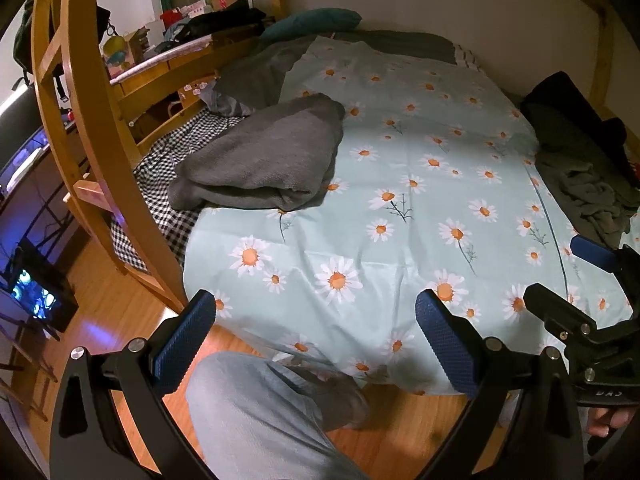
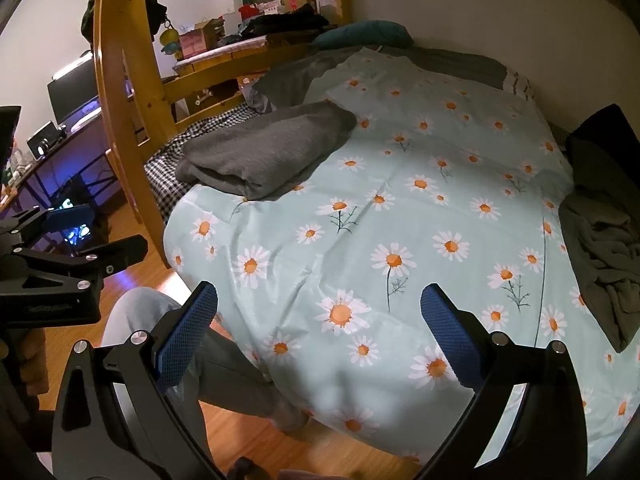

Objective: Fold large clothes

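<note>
Both your tools, left tool [image 1: 316, 336] and right tool [image 2: 320, 332], are spread wide and hold nothing. One grey garment [image 1: 264, 160] lies folded at the bed's [image 2: 400, 216] left edge. Next, reach right for the crumpled garment [image 2: 604, 264] and spread it flat.

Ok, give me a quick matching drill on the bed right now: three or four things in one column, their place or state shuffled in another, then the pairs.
Things:
1. grey garment
2. dark green clothes
3. teal pillow
4. left claw

Place or state:
A. crumpled heap at the right edge of the bed
B. open, holding nothing, over the near edge of the daisy cover
C. folded, on the left side of the bed
D. far end of the bed, by the wall

Pairs: 1-C, 2-A, 3-D, 4-B
</note>
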Motion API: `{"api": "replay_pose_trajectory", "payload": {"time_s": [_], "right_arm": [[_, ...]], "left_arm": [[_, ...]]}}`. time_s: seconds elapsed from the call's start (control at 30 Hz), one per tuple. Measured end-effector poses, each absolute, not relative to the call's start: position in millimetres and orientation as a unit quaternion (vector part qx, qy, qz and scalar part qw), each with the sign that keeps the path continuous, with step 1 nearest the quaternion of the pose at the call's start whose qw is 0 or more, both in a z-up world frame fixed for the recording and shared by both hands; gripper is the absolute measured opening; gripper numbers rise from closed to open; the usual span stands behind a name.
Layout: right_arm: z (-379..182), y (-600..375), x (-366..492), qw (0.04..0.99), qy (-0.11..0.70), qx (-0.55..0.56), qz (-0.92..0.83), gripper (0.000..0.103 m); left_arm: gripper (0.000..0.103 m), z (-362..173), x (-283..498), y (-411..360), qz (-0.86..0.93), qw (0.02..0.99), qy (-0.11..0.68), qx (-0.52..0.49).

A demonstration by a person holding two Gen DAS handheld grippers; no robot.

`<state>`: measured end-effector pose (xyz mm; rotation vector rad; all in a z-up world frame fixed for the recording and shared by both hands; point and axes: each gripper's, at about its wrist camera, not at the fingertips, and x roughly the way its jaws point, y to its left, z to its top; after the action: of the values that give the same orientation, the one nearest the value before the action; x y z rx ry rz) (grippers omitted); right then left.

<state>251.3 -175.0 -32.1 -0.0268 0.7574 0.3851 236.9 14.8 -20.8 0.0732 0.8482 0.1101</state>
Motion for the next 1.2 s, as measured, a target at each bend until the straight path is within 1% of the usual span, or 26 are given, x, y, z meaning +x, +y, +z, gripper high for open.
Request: {"api": "replay_pose_trajectory", "payload": {"time_s": [0.57,1.07,1.2], "right_arm": [[-31.5,-176.2,250.7,0.914,0.363,-0.010,0.182,0.100],[-31.6,-174.8,249.4,0.914,0.363,-0.010,0.182,0.100],[-31.8,-175.3,249.6,0.913,0.363,-0.011,0.183,0.100]], "left_arm": [[0.098,-20.5,236.6,16.4,0.077,0.905,0.416,0.050],[0.098,-25.5,238.8,20.9,0.076,0.899,0.431,0.034],[0.098,-27.9,236.1,14.2,0.117,0.896,0.422,0.073]]}}
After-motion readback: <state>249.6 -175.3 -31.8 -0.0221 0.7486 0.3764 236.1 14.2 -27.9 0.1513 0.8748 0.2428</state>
